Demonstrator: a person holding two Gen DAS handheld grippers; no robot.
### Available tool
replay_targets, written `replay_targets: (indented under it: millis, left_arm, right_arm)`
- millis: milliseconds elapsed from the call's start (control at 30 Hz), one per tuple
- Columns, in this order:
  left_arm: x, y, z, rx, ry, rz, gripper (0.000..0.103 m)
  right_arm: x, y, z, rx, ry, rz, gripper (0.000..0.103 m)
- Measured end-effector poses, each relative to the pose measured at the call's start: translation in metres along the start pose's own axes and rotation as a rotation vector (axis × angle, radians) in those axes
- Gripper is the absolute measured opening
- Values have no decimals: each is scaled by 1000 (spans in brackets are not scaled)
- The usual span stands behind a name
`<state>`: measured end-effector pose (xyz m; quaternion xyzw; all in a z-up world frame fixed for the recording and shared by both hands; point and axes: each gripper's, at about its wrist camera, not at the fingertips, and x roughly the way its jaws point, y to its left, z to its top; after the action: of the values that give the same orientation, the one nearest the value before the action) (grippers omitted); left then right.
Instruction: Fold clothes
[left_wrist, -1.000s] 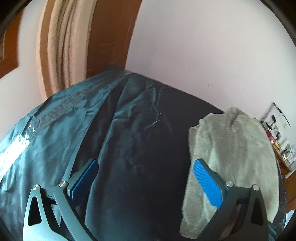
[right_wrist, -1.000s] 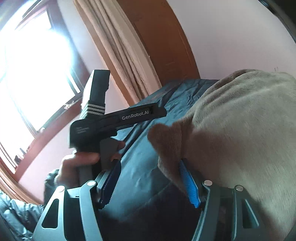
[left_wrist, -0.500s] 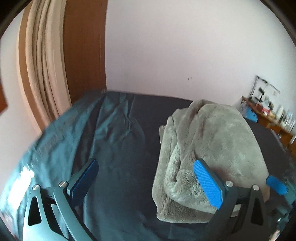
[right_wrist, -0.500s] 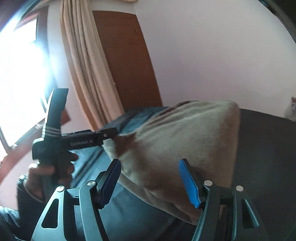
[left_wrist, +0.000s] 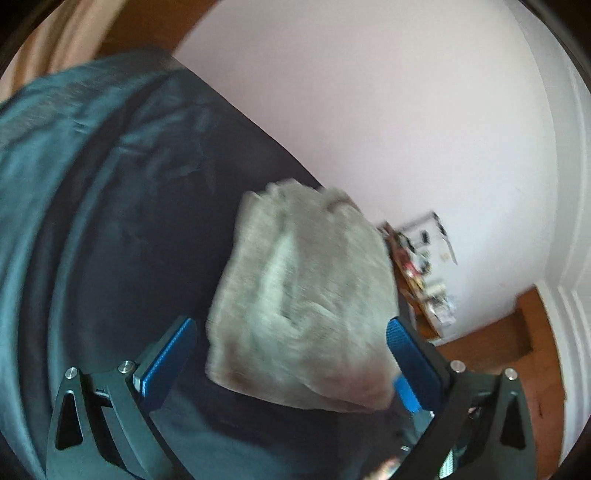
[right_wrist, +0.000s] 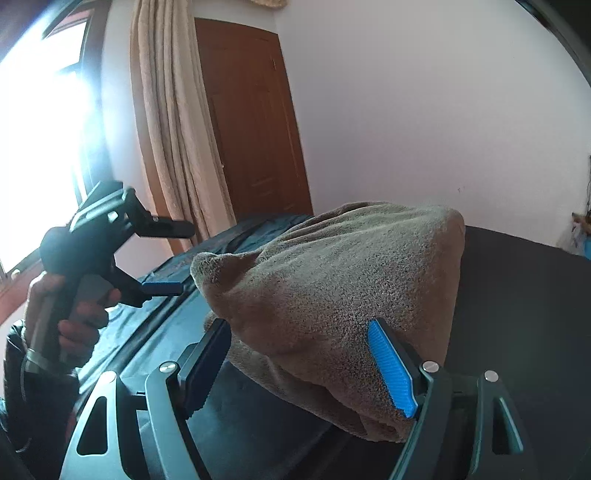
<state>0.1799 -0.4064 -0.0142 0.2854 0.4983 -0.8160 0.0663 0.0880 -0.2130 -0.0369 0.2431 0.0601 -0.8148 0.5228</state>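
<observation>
A grey-beige fleece garment (right_wrist: 351, 277) lies in a folded heap on the dark bed cover (right_wrist: 517, 295). My right gripper (right_wrist: 299, 369) is open, its blue pads standing on either side of the heap's near end without pinching it. In the blurred left wrist view the garment (left_wrist: 306, 295) sits just beyond my open left gripper (left_wrist: 288, 365), and nothing is between the fingers. A blue pad of the right gripper (left_wrist: 404, 395) shows at the garment's near right corner. From the right wrist view, a hand holds the left gripper (right_wrist: 173, 256) apart from the garment, to its left.
The teal bed cover (left_wrist: 74, 221) spreads to the left. A bright window (right_wrist: 37, 129), a cream curtain (right_wrist: 173, 129) and a wooden door (right_wrist: 251, 129) stand behind the bed. A shelf with small items (left_wrist: 424, 266) and wooden floor (left_wrist: 517, 332) lie past the bed's right edge.
The left gripper has drawn back from the garment's edge and its view has tilted and swung right. The right gripper has closed in on the heap. Both stay open.
</observation>
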Motion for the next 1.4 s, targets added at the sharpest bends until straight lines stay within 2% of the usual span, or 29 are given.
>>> replay_targets:
  millis: [167, 267, 367, 433, 533, 600, 700, 833, 967, 1067, 1133, 1267, 1367, 1400]
  left_arm:
    - [20, -11, -4, -20, 83, -85, 103]
    - [34, -13, -1, -35, 93, -72, 99]
    - [47, -11, 5, -50, 98, -13, 79]
    - [57, -5, 9, -61, 109, 24, 49]
    - [68, 4, 11, -87, 111, 8, 31]
    - [64, 8, 10, -92, 85, -5, 24]
    - [48, 10, 0, -69, 30, 0, 21]
    - [17, 9, -32, 16, -70, 80, 21]
    - [11, 16, -53, 66, -100, 153, 21]
    - [14, 17, -47, 74, -92, 143, 22]
    - [15, 13, -42, 104, -100, 155, 29]
    - [19, 7, -31, 148, -122, 200, 37]
    - [21, 22, -32, 126, -115, 204, 60]
    - [23, 27, -34, 119, -113, 213, 74]
  right_arm:
    - [-3, -2, -3, 6, -8, 0, 79]
    - [0, -4, -4, 6, -13, -2, 79]
    - [0, -2, -5, 3, -19, -2, 79]
    - [-1, -1, -7, 3, -21, 1, 79]
    - [0, 0, -8, 2, -20, 7, 79]
    - [1, 1, -8, -1, -19, 10, 79]
    - [-3, 3, -6, -18, -26, -1, 79]
    - [-18, 1, 1, -25, -72, -31, 79]
    - [-29, -8, 22, 16, -114, -52, 79]
    - [-20, 1, 37, -26, -111, -51, 79]
    - [-9, 14, 39, -92, -103, -34, 79]
    - [22, 19, 31, -115, -14, 17, 79]
    - [54, 0, 22, -58, 90, -18, 79]
    - [61, -4, 20, -52, 114, -22, 79]
